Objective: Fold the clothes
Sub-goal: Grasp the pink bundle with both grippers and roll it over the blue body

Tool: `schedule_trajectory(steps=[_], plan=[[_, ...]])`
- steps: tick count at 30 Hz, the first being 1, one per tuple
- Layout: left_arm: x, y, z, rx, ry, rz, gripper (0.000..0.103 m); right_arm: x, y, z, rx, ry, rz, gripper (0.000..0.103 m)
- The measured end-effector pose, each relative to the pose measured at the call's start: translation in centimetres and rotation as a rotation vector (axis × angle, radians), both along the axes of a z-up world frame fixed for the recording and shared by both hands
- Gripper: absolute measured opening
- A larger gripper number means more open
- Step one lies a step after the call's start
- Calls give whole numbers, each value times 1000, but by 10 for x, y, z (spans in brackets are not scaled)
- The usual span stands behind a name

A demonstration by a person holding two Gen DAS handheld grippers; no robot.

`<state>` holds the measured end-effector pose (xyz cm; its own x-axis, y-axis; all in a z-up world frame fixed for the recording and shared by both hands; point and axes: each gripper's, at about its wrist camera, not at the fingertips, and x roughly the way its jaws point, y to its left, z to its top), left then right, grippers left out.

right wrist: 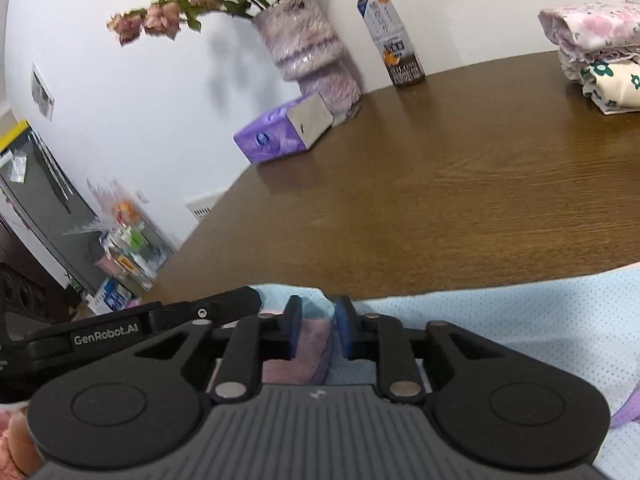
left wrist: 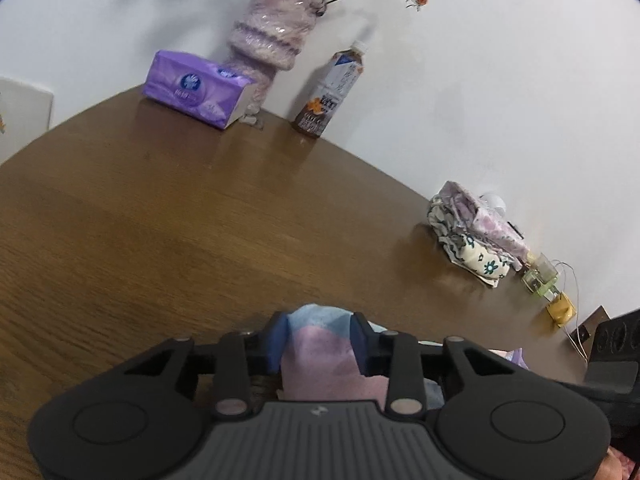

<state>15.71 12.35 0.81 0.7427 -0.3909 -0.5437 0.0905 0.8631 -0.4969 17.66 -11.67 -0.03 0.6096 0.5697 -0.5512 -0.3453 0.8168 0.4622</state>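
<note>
1. Left wrist view: the left gripper (left wrist: 318, 340) has its jaws closed on a bunched edge of the pale blue and pink perforated-knit garment (left wrist: 320, 354). The pinched cloth sits right between the blue pads, at the near edge of the brown wooden surface (left wrist: 200, 220).
2. Right wrist view: the right gripper (right wrist: 316, 328) also has its jaws pinched on a fold of this garment (right wrist: 520, 320). The left gripper's black finger reaches in just beside it from the left, so both hold points are close together at the garment's left end.
3. From the two sets of jaws the cloth spreads out to the right along the near edge, which I judge to be its long axis.
4. Well apart, at the far right of the surface, sits a stack of folded floral clothes (right wrist: 596, 52).
5. Neither gripper is clearly nearer the free cloth; any fold turns on carrying this held edge across it.
</note>
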Motion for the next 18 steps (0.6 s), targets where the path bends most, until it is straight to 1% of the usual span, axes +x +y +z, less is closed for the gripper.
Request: schedule_trajectory(steps=[1,2,3,5,6,7,8,9,10,11,12,13,14,15,16,17,18], plan=[[-4,2,1,-14,-2,12,45,-1,0,1,-1,-5,0,19],[-8,4,3,-27,-6,22,55,-4,-1,2,0,-10,0,19],[-14,6,5,-34,-26,23,56,-7,-3,3,1,-16,1,20],[-27,7,8,-33,-34,19,57,-14,-6,5,4,-26,1,25],[-29,7,7,-39,-22,13,57,-17,-7,6,5,-32,2,30],[-31,6,5,-44,-9,8,57,-20,-8,8,6,-37,2,33],[-29,5,2,-43,7,8,54,-23,-10,9,7,-43,3,33],[-27,4,-1,-43,21,8,39,-27,-11,10,8,-48,3,33],[-27,4,-2,-49,23,9,31,-29,-11,10,8,-49,6,33],[-26,4,-2,-54,25,10,30,-27,-8,6,3,-33,17,32],[-27,4,-3,-60,26,11,31,-26,-6,3,0,-19,27,23],[-30,5,-1,-71,22,17,36,-25,-4,1,3,-9,33,17],[-33,7,1,-81,17,24,55,-25,-4,1,8,-4,37,17],[-36,8,1,-78,16,36,66,-28,-7,3,18,-14,33,17],[-39,8,1,-74,16,47,66,-32,-10,6,28,-25,30,20],[-39,7,0,-60,17,50,61,-36,-13,8,36,-36,29,22],[-39,5,-1,-49,19,51,46,-39,-14,9,35,-45,29,23]])
